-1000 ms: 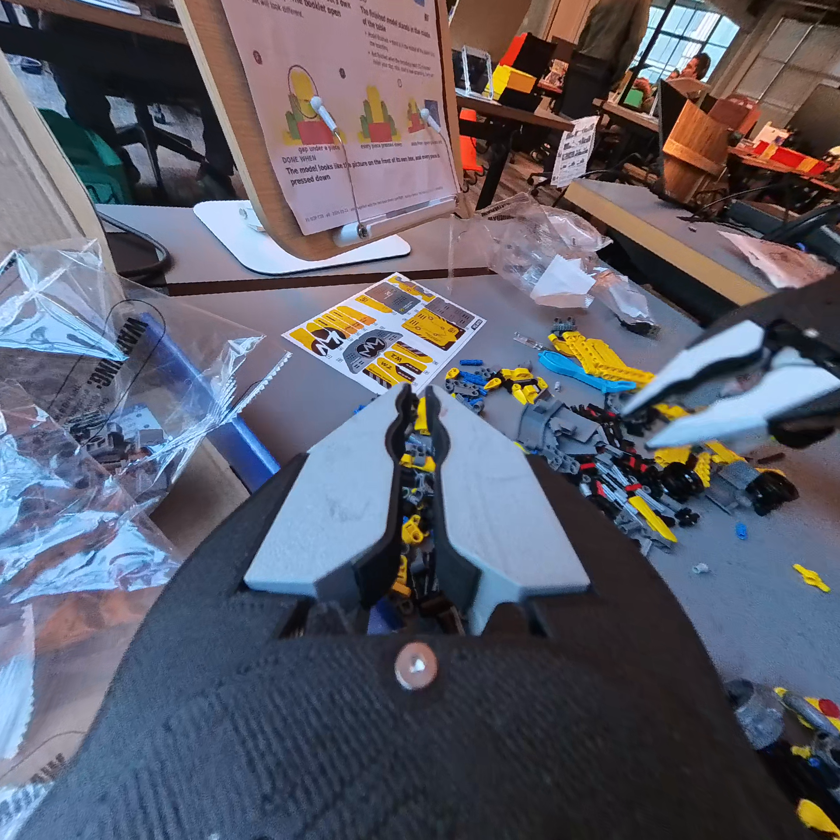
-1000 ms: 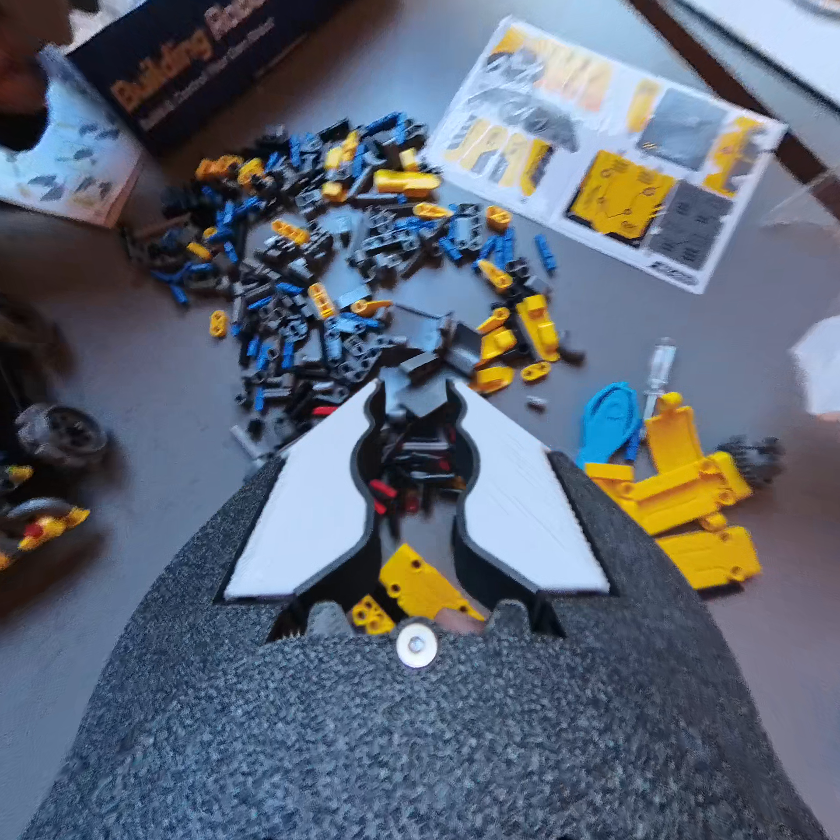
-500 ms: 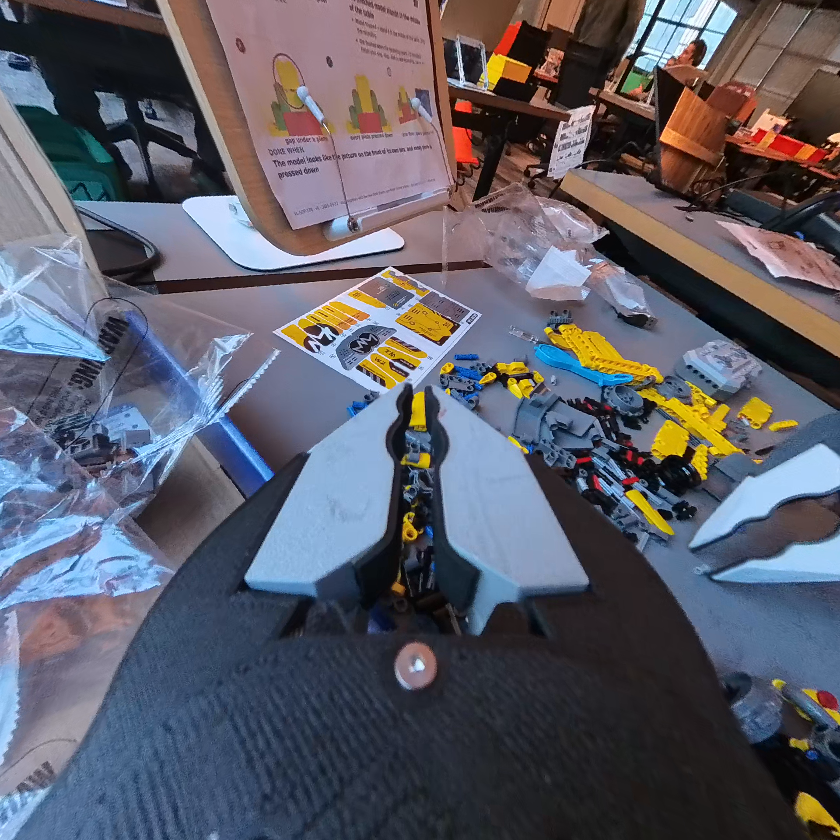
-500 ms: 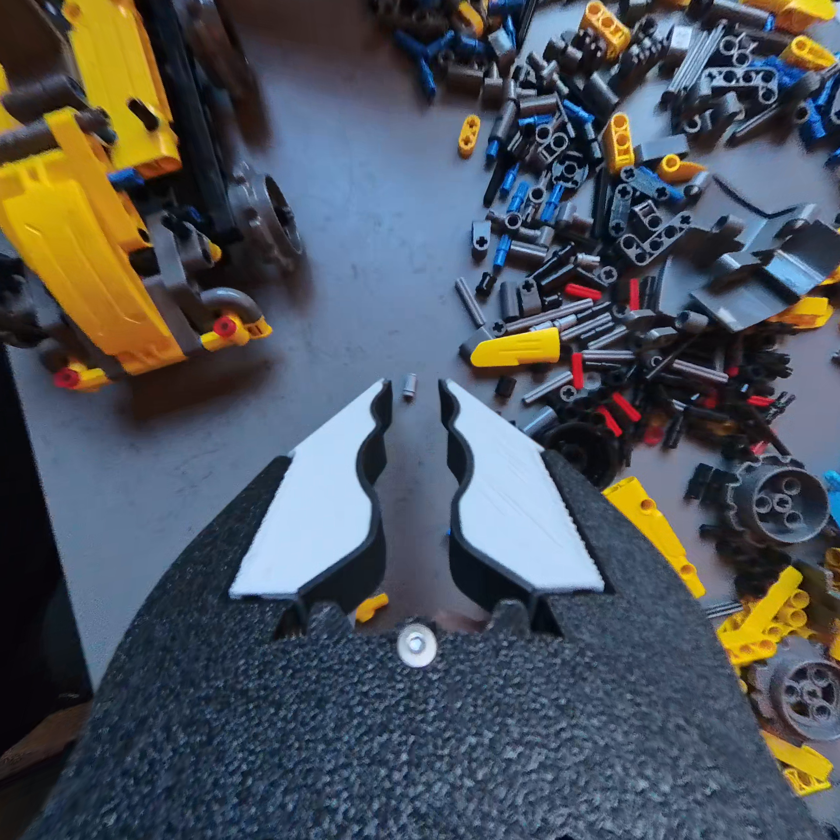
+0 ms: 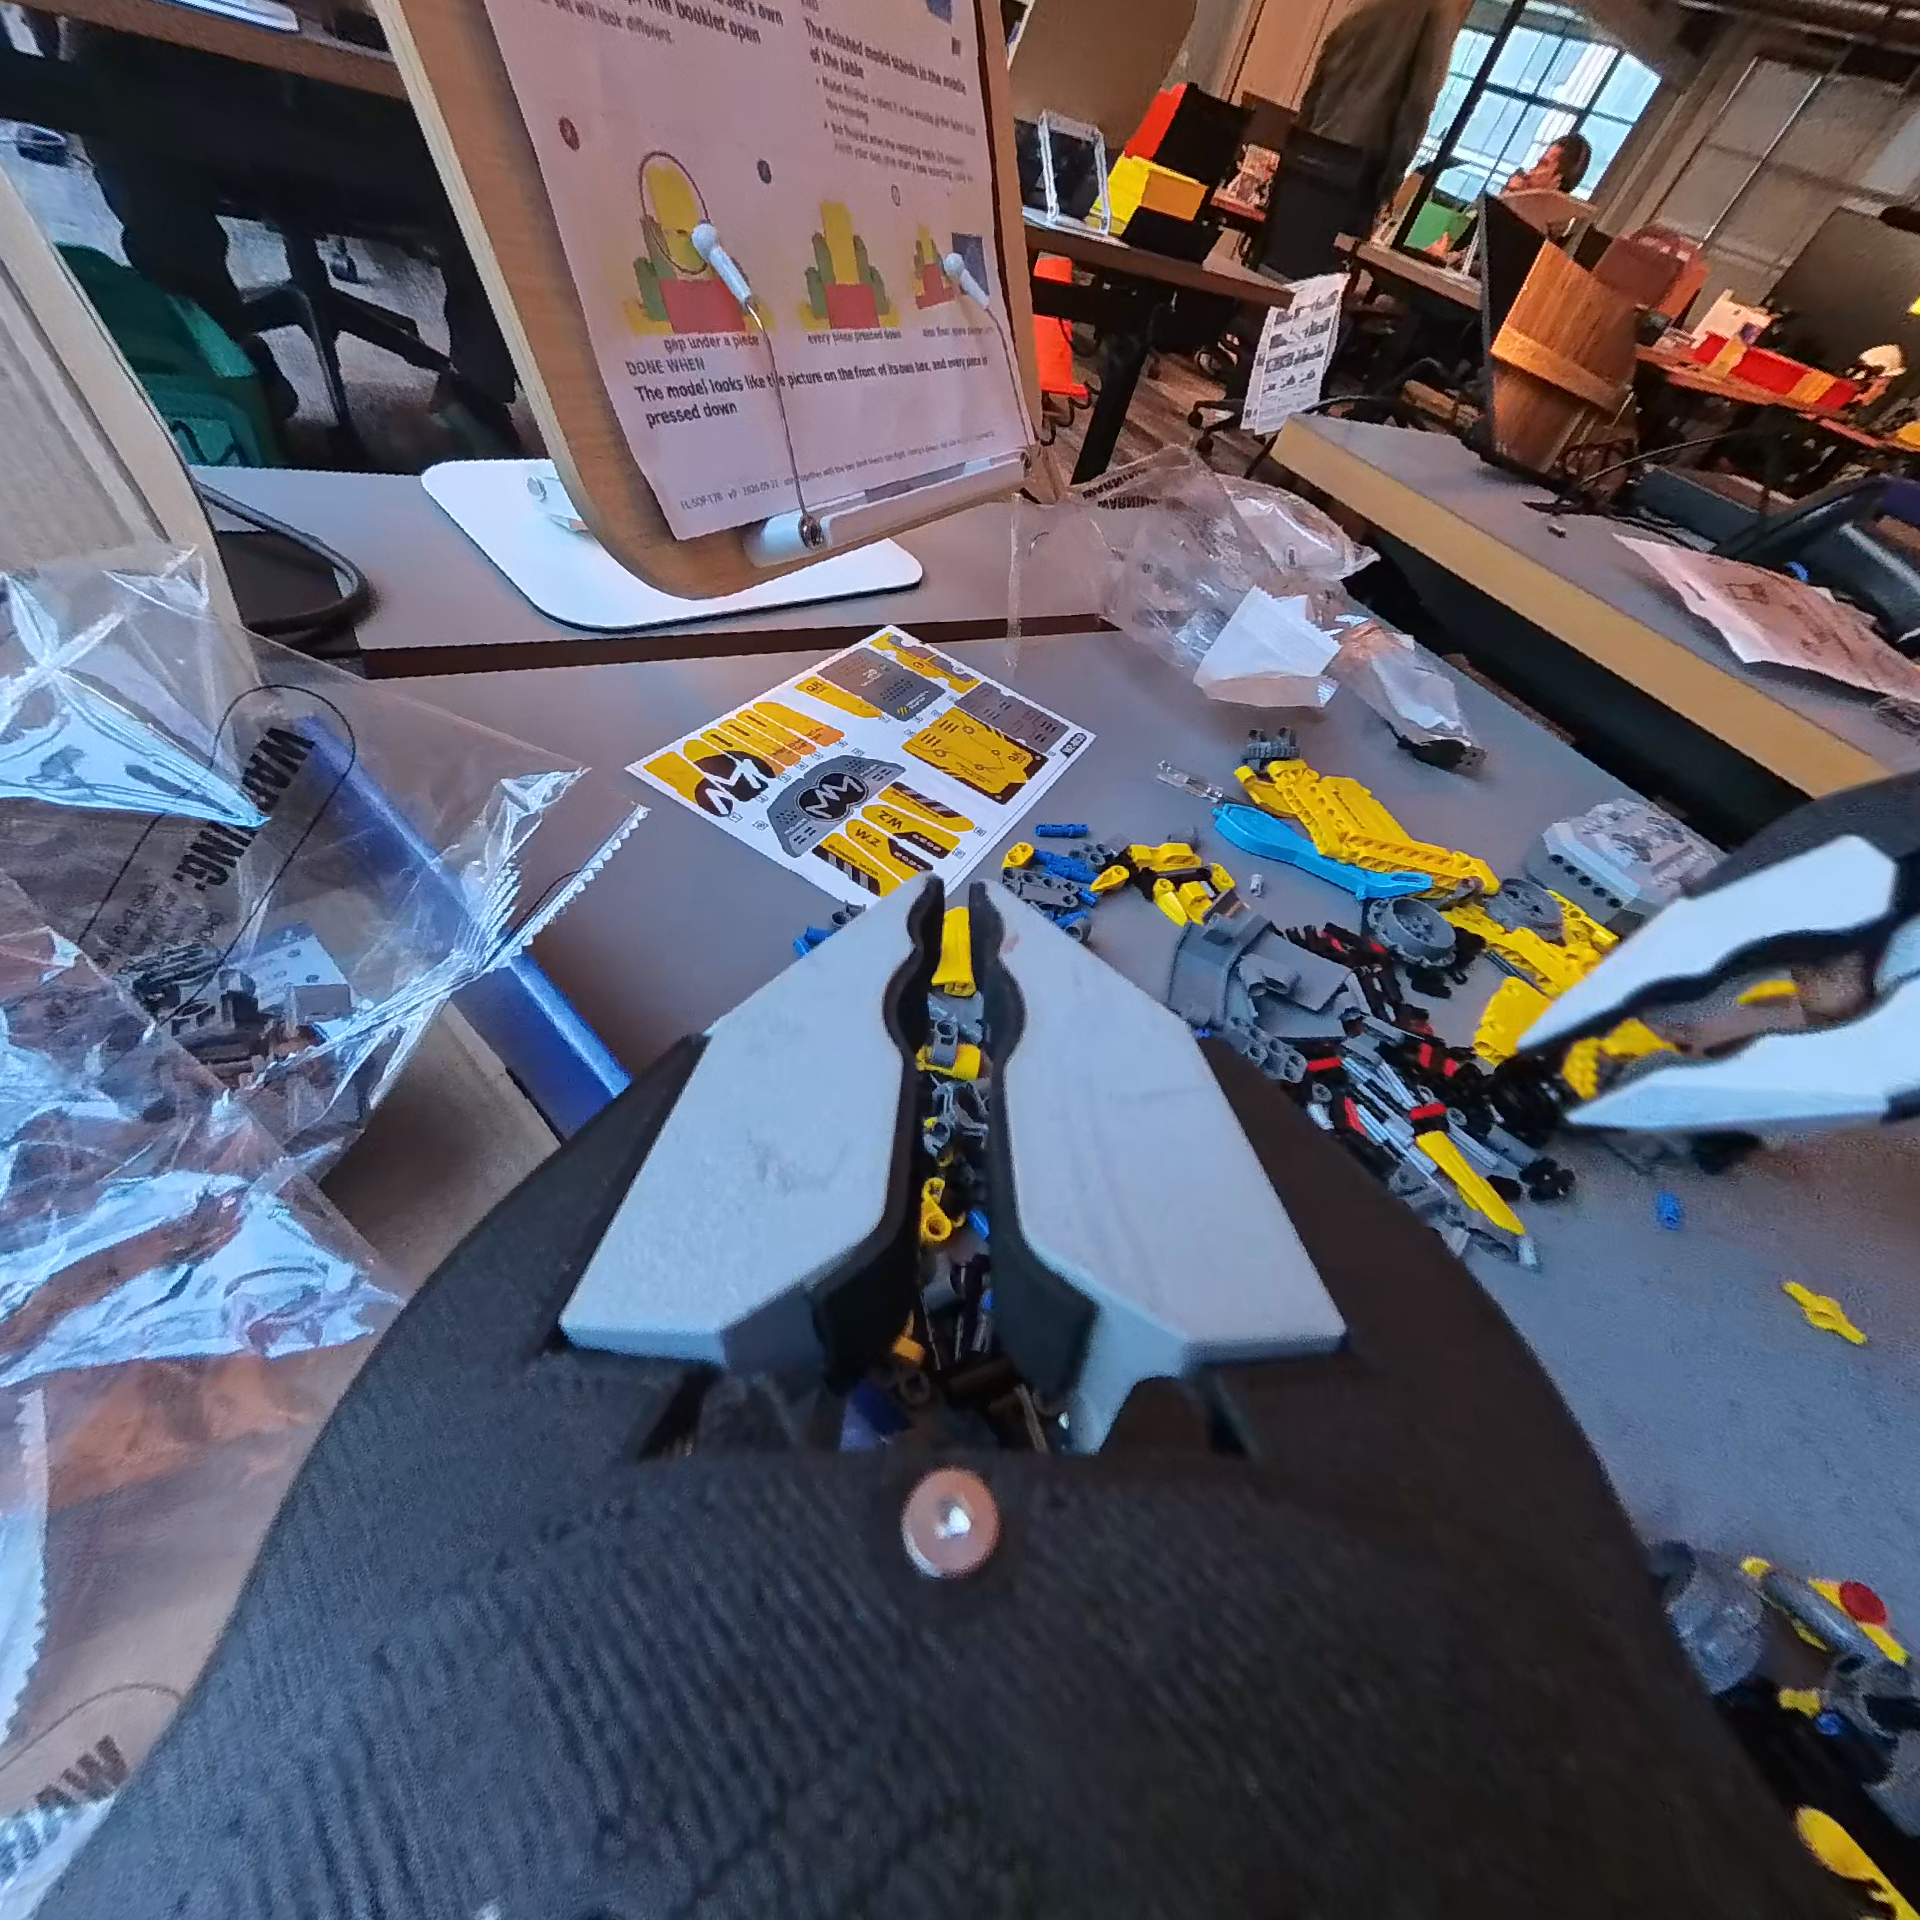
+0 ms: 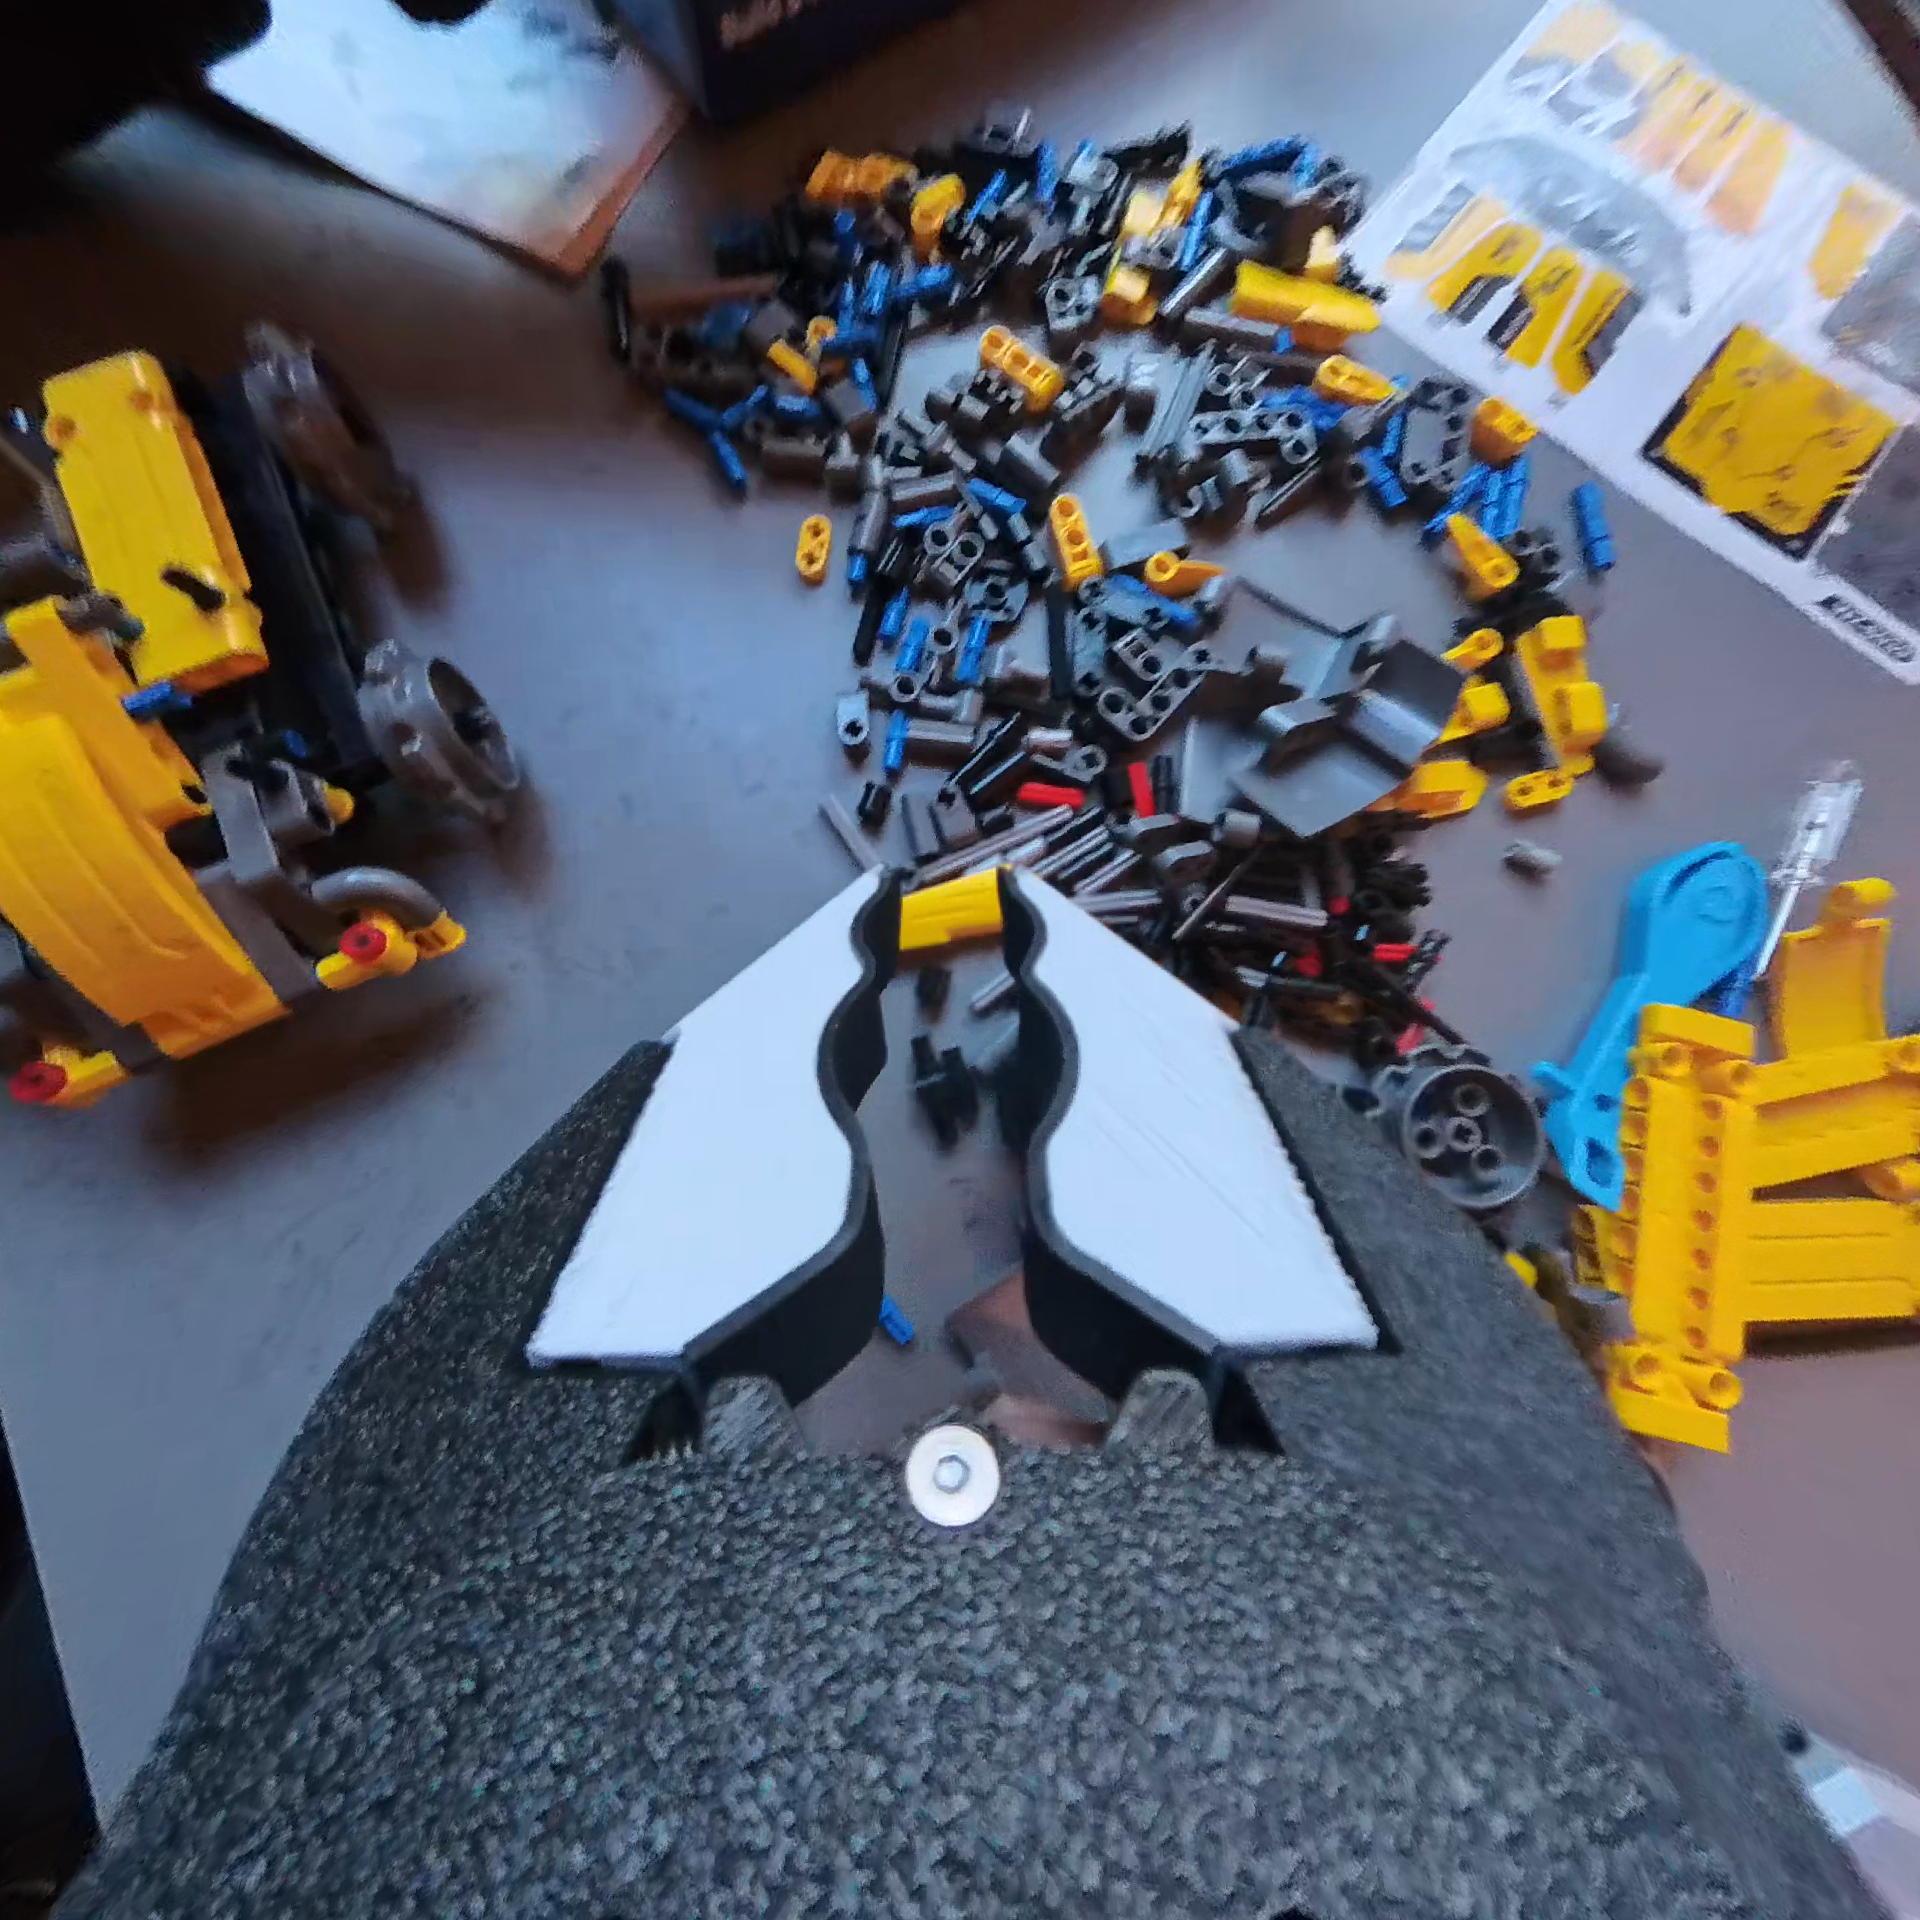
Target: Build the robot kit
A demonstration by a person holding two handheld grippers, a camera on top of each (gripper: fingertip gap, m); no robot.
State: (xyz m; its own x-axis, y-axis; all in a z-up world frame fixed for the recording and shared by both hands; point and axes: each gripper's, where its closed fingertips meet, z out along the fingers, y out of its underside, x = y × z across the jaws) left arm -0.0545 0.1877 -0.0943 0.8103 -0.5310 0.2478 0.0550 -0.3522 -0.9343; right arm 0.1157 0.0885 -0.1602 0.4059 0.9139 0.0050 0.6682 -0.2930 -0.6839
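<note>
My left gripper (image 5: 951, 899) hangs above the grey table with its jaws almost closed and nothing between them. Loose pieces and a yellow part show through the slit. My right gripper (image 6: 951, 883) is open a finger's width, low over a pile of small black, blue, yellow and red building pieces (image 6: 1039, 571). A yellow wedge piece (image 6: 951, 920) shows between its fingertips; I cannot tell whether they touch it. The right gripper also shows at the right of the left wrist view (image 5: 1548, 1081). A partly built yellow vehicle model (image 6: 135, 727) stands to the left.
A sticker sheet (image 5: 862, 769) lies behind the pile. A blue tool (image 6: 1662, 997), yellow beams (image 6: 1766, 1195) and a grey wheel hub (image 6: 1465, 1138) lie at the right. Clear plastic bags (image 5: 208, 935) and a box fill the left. A wooden stand with a printed sheet (image 5: 748, 260) stands behind. The tips of one gripper are about 20 centimetres away from the tips of the other. From my right tips it is roughly 12 centimetres to the grey wheel hub (image 6: 1465, 1138); from my left, 30 centimetres.
My right gripper swung from bare table beside the yellow model back to the pile's edge, with the yellow wedge now between its tips. My left gripper hardly moved.
</note>
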